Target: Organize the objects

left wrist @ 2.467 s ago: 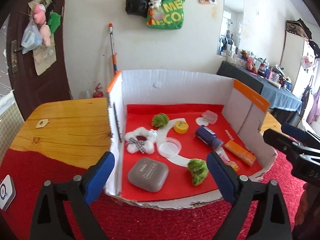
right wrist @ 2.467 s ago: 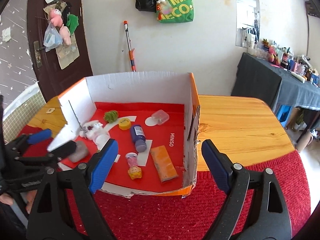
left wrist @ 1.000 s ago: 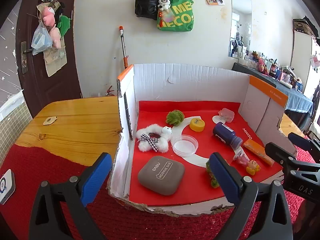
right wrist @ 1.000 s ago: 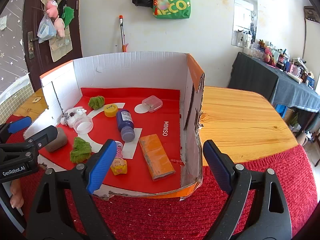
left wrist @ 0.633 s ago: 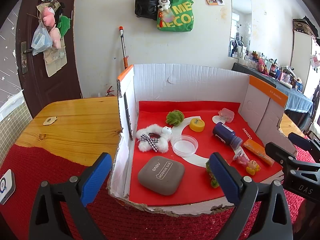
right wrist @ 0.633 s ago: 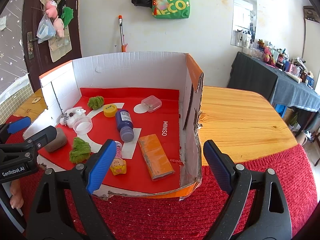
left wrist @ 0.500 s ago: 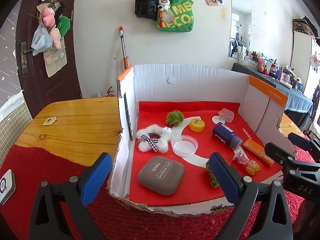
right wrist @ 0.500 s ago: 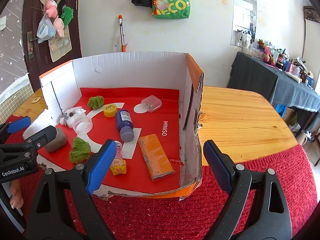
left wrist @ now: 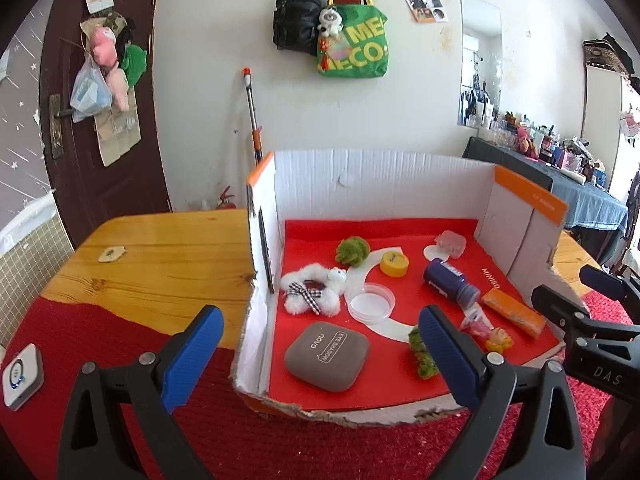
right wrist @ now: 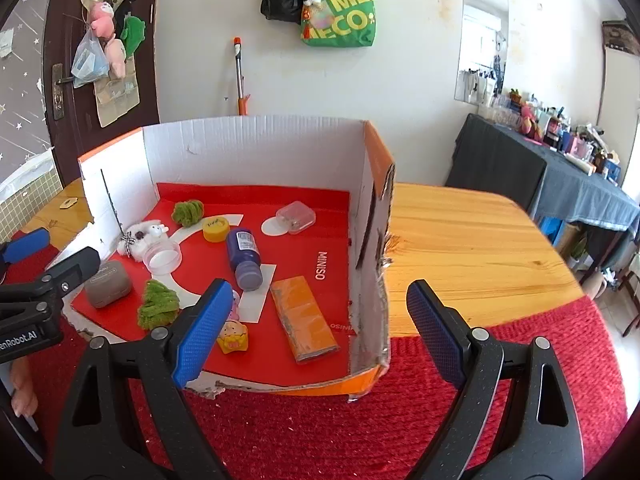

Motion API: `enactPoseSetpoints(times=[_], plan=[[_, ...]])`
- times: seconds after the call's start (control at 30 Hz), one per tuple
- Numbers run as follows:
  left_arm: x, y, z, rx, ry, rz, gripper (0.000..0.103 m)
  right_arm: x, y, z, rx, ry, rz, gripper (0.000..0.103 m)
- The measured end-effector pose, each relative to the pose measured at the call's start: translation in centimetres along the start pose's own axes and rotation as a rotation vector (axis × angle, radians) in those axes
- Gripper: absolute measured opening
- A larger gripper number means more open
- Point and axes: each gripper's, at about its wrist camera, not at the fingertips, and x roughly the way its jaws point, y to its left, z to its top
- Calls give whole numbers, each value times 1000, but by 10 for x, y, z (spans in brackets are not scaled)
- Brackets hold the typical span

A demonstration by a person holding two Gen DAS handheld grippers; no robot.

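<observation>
An open-fronted cardboard box [left wrist: 384, 184] with a red floor holds a grey eye-shadow case [left wrist: 327, 356], a white plush [left wrist: 310, 288], a clear round lid [left wrist: 371, 303], a yellow cap [left wrist: 394, 263], a purple bottle [left wrist: 448, 285], an orange pack [left wrist: 512, 314], a small toy figure [right wrist: 233, 336] and two green fuzzy balls, the near one [right wrist: 157, 305] partly hidden in the left wrist view. My left gripper [left wrist: 320, 332] hovers open before the box's front left corner. My right gripper [right wrist: 318, 300] hovers open before the front right corner. Neither holds anything.
The box stands on a wooden table [right wrist: 472, 240] with a red cloth [right wrist: 320, 432] over its near part. A small white device [left wrist: 22, 374] lies on the cloth at far left. A cluttered dark side table [right wrist: 560, 184] stands at the right. Bags hang on the back wall.
Since the earliest frames both grippers have shifted a little in front of the box. Over the last second nothing has visibly moved, and both stay open.
</observation>
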Motion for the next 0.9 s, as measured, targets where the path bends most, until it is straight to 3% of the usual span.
enactPoseSetpoints(times=[0.23, 0.47, 0.57, 0.9], plan=[[-26, 0, -1, -3, -3, -25, 103, -27, -8, 2, 25, 3, 29, 89], [-40, 3, -16, -21, 69, -55, 103, -52, 0, -12, 8, 33, 35, 90], [-40, 3, -27, -21, 116, -49, 103, -54, 0, -23, 36, 80, 57, 97], [-16, 4, -59, -43, 302, -40, 103, -26, 7, -60, 44, 277, 26, 97]])
